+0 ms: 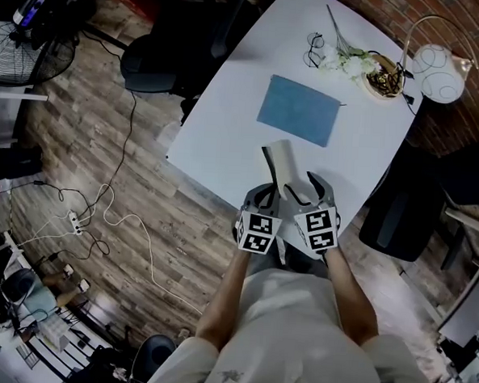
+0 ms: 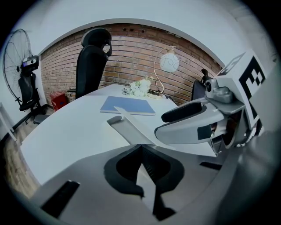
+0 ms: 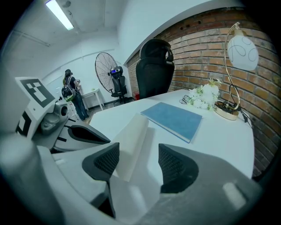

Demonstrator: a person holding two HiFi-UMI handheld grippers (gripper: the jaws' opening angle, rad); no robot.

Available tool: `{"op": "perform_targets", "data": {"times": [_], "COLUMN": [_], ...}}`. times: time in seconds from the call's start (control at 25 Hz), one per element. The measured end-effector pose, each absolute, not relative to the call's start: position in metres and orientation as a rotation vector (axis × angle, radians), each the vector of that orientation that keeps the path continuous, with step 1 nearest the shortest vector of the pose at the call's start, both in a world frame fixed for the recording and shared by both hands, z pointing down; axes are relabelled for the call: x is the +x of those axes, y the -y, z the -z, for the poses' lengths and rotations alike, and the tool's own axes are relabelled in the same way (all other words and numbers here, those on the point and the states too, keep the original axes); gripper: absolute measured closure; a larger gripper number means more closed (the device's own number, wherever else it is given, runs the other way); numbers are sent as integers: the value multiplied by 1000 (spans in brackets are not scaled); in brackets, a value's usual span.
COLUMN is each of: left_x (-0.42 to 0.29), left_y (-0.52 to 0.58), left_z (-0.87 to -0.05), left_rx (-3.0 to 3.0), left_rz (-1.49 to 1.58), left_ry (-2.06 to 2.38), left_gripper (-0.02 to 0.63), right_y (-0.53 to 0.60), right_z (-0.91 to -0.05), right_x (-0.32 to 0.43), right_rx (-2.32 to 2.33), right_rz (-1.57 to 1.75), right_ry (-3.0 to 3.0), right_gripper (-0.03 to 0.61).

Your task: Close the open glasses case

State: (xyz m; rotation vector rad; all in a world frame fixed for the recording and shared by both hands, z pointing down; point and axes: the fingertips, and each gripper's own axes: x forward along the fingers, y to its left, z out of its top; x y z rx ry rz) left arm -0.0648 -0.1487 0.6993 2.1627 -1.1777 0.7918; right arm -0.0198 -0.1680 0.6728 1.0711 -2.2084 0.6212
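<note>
currently the glasses case (image 1: 279, 161) sits open at the near edge of the table (image 1: 227, 129), between the 2 grippers. left gripper (image 2: 140, 147) has its jaws pressed together on the case's thin near end, and right gripper (image 3: 138, 158) has its jaws spread with the raised flap between them (closer to its left pad). my read on risk: an off-axis push on the flap pivots the case round that 1 thin pinch, so it slips free or skids off the edge.

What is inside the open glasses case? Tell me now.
No glasses show in the visible part of the glasses case. Its near end is covered by the left gripper and right gripper. The glasses lie far off by the flowers.
</note>
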Motion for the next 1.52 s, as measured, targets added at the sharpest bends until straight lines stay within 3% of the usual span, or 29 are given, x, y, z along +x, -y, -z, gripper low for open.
{"op": "perform_targets", "data": {"times": [1.52], "left_x": [-88], "left_y": [129], "left_z": [-723], "left_rx": [2085], "left_rz": [-874], "left_ry": [1162], "left_gripper": [609], "right_y": [161], "right_z": [-687], "right_x": [-43], "right_rx": [1014], "right_rz": [-611], "right_ry": [2200], "right_gripper": [298]}}
